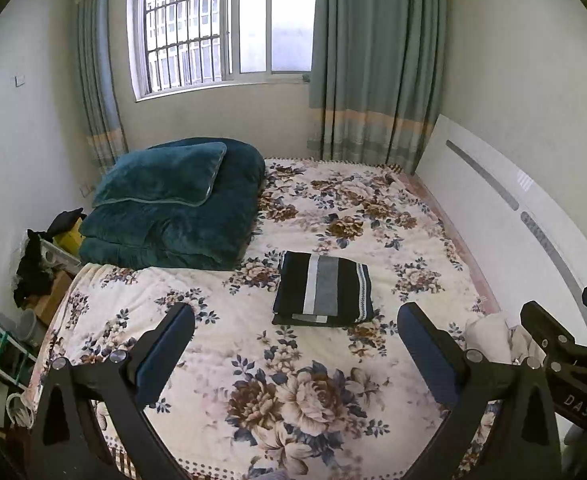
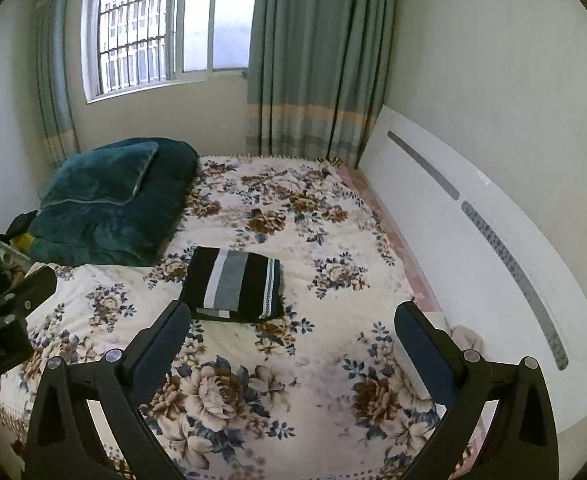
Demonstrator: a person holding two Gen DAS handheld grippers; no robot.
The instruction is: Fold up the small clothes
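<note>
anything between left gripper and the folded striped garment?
Nothing: in the left wrist view only bare floral bedspread lies between the open left gripper and the folded striped garment.

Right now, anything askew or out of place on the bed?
Mostly tidy. The striped garment lies folded flat on the floral bedspread. One oddity: a pale crumpled cloth bunched at the bed's edge by the white headboard, unfolded. Left gripper and right gripper are both open, holding nothing.
</note>
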